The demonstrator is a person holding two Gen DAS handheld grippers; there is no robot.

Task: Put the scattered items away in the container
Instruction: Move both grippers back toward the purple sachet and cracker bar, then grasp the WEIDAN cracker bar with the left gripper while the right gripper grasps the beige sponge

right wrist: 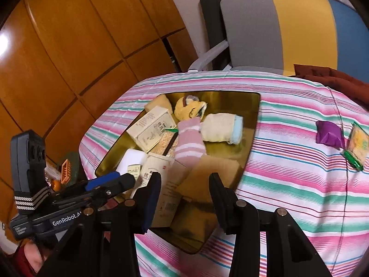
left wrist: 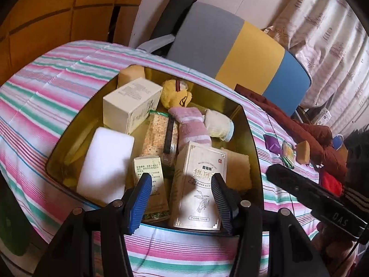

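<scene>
looking down along your left claw [left wrist: 180, 198], you have its blue-padded fingers [left wrist: 140, 196] standing well apart over the near edge of the gold container [left wrist: 251, 124], with nothing pinched between them. the tall cream box [left wrist: 198, 194] seen in the gap lies inside the container below them, not in the grip.

your right claw [right wrist: 184, 184] is only partly spread, narrower than the left, and also has hold of nothing. the tan sponge [right wrist: 207, 173] showing between its fingers rests in the near right corner of the container. that view is a little blurred.

the container sits on the striped cloth [right wrist: 288, 173] and is already crowded: a white sponge block [left wrist: 106, 164] at the near left, a pink striped sock [left wrist: 191, 127] across the middle, a rolled cream sock [left wrist: 219, 124] touching it, and a yellow plush toy [left wrist: 175, 94] toward the far side.

still scattered on the cloth, well apart from the container on its right, you have a purple wrapper [right wrist: 328, 135], a snack packet with green ends [right wrist: 356, 147] just beside it, and a small tan sponge cube [left wrist: 303, 152] near a dark red jacket [left wrist: 311, 133].
</scene>
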